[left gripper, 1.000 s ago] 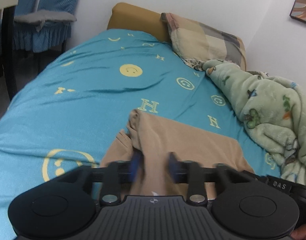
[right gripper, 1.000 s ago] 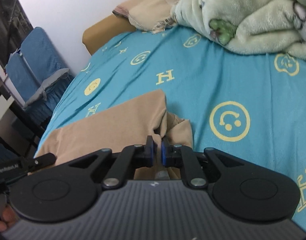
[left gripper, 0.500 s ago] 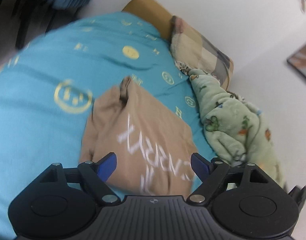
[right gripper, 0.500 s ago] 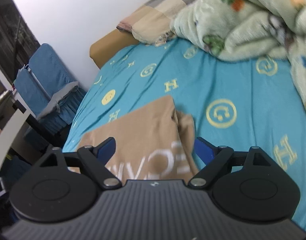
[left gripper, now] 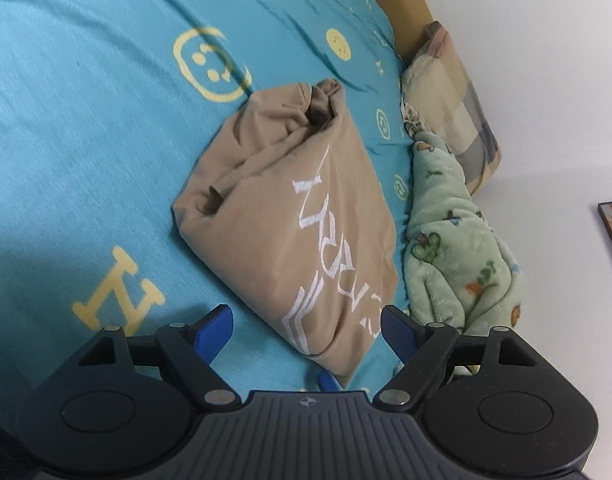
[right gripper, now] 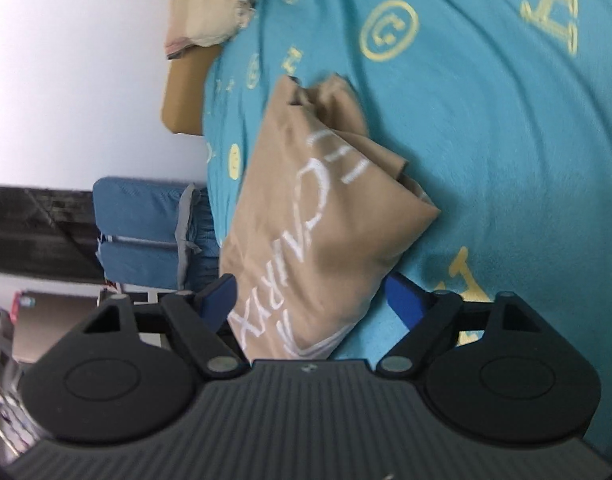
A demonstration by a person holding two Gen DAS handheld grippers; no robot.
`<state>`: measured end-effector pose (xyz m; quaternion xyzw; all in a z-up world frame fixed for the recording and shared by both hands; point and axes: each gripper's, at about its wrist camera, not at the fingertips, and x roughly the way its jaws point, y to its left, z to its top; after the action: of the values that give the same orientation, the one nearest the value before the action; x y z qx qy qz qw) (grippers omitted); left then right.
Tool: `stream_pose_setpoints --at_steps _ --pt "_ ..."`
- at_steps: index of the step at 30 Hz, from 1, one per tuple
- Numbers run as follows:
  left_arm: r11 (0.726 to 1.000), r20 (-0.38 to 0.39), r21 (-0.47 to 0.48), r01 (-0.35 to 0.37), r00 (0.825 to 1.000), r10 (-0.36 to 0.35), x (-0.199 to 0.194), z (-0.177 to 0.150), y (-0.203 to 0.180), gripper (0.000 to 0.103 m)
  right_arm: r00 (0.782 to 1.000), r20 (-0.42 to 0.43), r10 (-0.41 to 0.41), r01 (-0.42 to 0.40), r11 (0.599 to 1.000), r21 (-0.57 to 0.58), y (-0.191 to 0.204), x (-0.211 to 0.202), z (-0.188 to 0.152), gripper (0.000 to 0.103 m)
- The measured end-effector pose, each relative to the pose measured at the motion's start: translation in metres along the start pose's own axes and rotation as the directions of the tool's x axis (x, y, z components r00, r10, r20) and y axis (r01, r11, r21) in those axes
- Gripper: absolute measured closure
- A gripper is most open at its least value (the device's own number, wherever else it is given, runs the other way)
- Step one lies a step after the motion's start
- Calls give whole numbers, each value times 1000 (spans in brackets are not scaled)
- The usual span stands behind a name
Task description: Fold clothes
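Tan shirt (left gripper: 302, 216) lies folded on the teal bedsheet (left gripper: 86, 152), white lettering up, with the green blanket (left gripper: 457, 248) at its 3 o'clock. Left gripper (left gripper: 307, 330) and right gripper (right gripper: 311, 300) both hover spread wide, blue pads flanking the shirt's near edge, holding nothing.

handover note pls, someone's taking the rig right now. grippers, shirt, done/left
Left hand-held gripper: open, empty, above the near end of the shirt.
Right hand-held gripper: open, empty, also at the near end.
Tan shirt: lies folded into a compact bundle on the teal bedsheet, white lettering up, beside the green fleece blanket. Far end is bunched, a sleeve edge sticks out.
Done: main folds, shirt released.
Left: probably tidy the bunched end; no other clothes in view.
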<state>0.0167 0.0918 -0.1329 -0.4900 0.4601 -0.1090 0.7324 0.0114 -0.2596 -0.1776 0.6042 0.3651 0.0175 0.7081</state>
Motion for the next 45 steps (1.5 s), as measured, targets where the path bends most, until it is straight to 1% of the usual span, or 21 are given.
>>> stream_pose_setpoints --at_steps 1,4,7,8,10,12,14,16,18,20,22,23,25,27,29,33,35,37,40,41,45 --pt "1000 -11 -3 5 1000 -5 3 -1 0 21 1000 -2 -10 10 1000 17 -3 5 1 31" --pt "999 -72 -12 32 997 -33 17 -4 0 21 997 6 -72 72 997 1 -4 14 3 70" --pt "997 -133 -41 64 989 -69 34 -8 2 20 998 26 -57 58 998 -39 5 13 0 85" --pt "997 -148 -48 65 986 -71 40 -9 3 19 998 35 -43 44 998 -54 10 10 -1 86" --pt "995 -177 -73 70 981 -82 51 -11 7 18 999 48 -14 19 996 -92 19 6 -3 87" --pt "991 -178 -112 77 979 -96 59 -10 12 18 998 57 -9 17 992 -128 27 4 -4 88" --pt "986 -125 -146 76 988 -95 57 -5 19 18 998 70 -9 19 988 -153 31 1 -4 89" --pt "979 -41 -185 91 994 -100 51 -1 26 21 997 76 0 12 987 -157 31 -2 -3 89" --pt "974 39 -207 95 995 -89 45 1 33 30 997 83 7 7 987 -162 32 -4 -2 89" --pt "971 87 -224 83 994 -65 40 3 37 40 996 90 12 3 985 -170 33 -5 -1 89" --pt "972 104 -216 88 992 -67 37 3 37 46 995 96 17 0 984 -178 33 -6 0 90" --pt "973 112 -212 91 991 -68 35 4 36 54 995 100 21 -2 984 -179 33 -7 -1 90" --pt "974 129 -204 96 989 -70 32 5 35 62 994 109 21 -1 983 -184 33 -11 -2 90" --pt "975 145 -196 101 987 -73 28 5 35 75 992 122 22 1 982 -191 34 -16 -4 91" --pt "979 150 -167 120 984 -95 22 4 30 80 985 167 38 -1 976 -216 36 -33 -8 92" --pt "986 116 -78 146 984 -136 13 -6 15 83 961 265 79 -5 963 -270 40 -70 -16 99" --pt "991 101 -49 129 987 -123 10 -12 10 85 945 312 101 -4 955 -297 42 -89 -20 100" --pt "994 91 -26 103 991 -100 9 -18 4 86 936 337 106 9 946 -323 44 -108 -23 100" --pt "996 85 -40 80 993 -76 8 -24 1 86 946 312 92 -1 960 -281 31 -120 -24 100" --pt "997 87 -42 71 994 -67 7 -26 1 86 953 288 94 -14 963 -268 28 -117 -25 97" --pt "997 91 -50 54 995 -49 5 -27 1 86 976 191 104 -61 975 -216 18 -105 -27 96"
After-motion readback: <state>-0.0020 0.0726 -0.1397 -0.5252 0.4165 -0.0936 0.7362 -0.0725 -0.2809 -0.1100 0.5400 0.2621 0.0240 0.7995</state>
